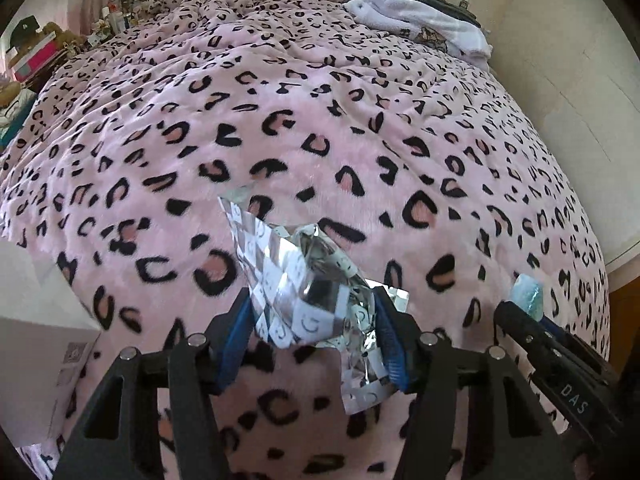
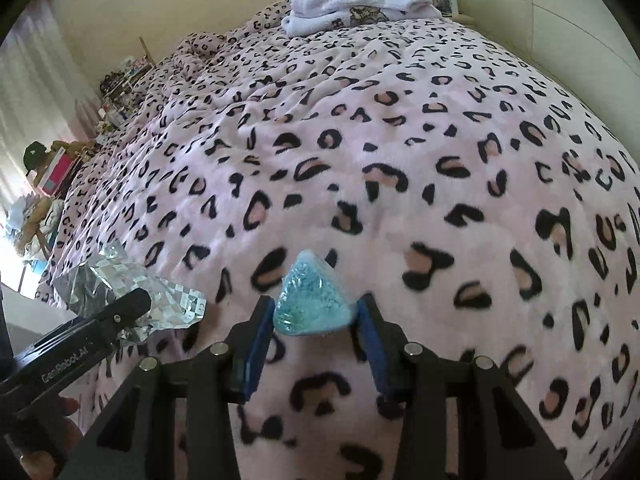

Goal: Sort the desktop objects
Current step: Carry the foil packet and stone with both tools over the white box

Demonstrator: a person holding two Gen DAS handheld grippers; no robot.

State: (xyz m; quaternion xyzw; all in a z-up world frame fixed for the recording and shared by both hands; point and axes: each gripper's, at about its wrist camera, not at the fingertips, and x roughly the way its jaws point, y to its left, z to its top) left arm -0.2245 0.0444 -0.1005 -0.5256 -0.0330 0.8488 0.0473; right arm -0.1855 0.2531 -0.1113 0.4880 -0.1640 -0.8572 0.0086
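My left gripper [image 1: 314, 312] is shut on a crinkled silver foil bag [image 1: 304, 280] with a checkered print, lifted above the pink leopard-print blanket [image 1: 320, 120]. The bag's lower flap hangs beneath the right blue pad. My right gripper [image 2: 314, 312] is shut on a light blue glittery triangular pouch [image 2: 312, 300], its tip pointing away from me. In the left wrist view, the right gripper [image 1: 528, 300] shows at the lower right with the blue pouch [image 1: 528, 290] in it. In the right wrist view, the left gripper [image 2: 132, 304] holds the silver bag [image 2: 136, 292] at the lower left.
The blanket [image 2: 400, 140] covers a bed. Folded white towels [image 1: 420, 12] [image 2: 356, 4] lie at its far end beside a dark object. A cluttered shelf [image 1: 120, 4] and a pink box [image 1: 36, 56] stand at the far left. A white box [image 1: 36, 308] sits at my lower left. A cream wall [image 1: 560, 80] runs along the right.
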